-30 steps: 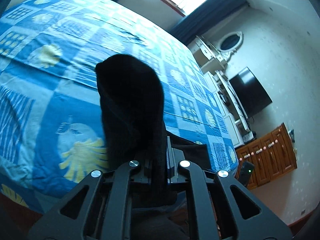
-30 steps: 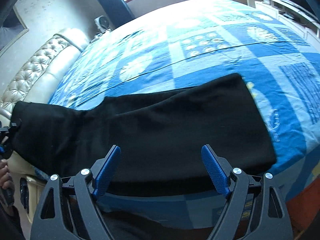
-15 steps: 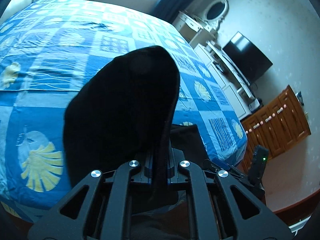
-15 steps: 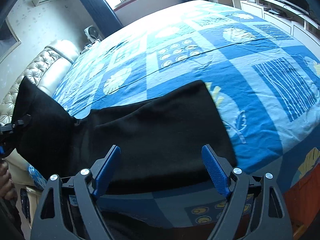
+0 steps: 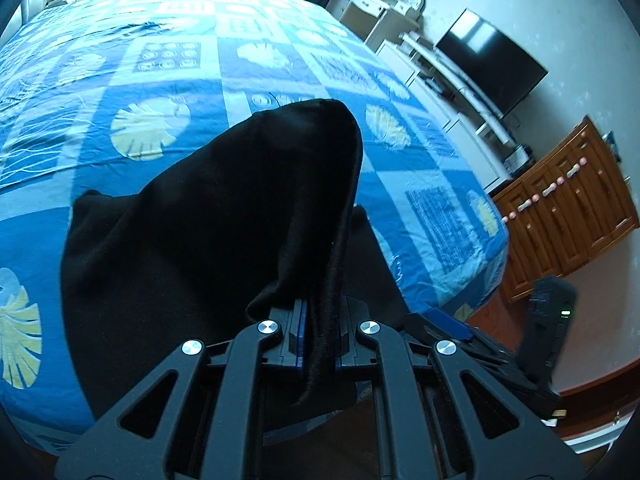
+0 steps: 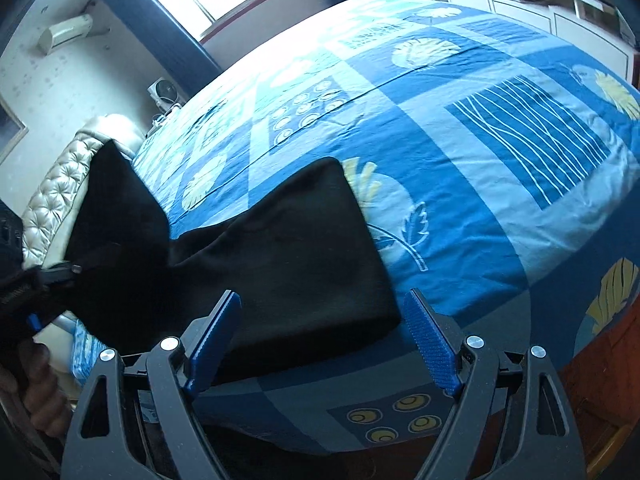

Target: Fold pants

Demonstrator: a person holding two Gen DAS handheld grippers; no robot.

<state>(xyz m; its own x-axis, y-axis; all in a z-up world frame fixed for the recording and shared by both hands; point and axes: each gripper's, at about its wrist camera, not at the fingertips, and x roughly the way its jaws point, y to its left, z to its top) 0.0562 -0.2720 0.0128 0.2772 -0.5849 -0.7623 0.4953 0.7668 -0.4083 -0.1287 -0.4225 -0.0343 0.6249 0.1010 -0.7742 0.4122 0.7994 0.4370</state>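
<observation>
Black pants (image 6: 288,256) lie across the near edge of a bed with a blue patterned cover (image 6: 460,140). My left gripper (image 5: 318,336) is shut on one end of the pants (image 5: 224,232), and the lifted cloth drapes over its fingers and hides the tips. In the right wrist view that lifted end (image 6: 116,216) stands up at the left, with the left gripper (image 6: 48,280) under it. My right gripper (image 6: 324,344) hangs open over the near edge of the flat part, its blue pads (image 6: 430,344) apart and nothing pressed between them.
A padded cream headboard (image 6: 52,196) is at the left of the right wrist view. Past the bed's far side stand a white unit with a television (image 5: 492,60) and a wooden cabinet (image 5: 568,208). A hand (image 6: 36,392) grips the left tool's handle.
The left gripper has carried its end of the pants across toward the other end, so the cloth lying flat looks shorter. The right gripper has shifted sideways along the bed edge and stayed open.
</observation>
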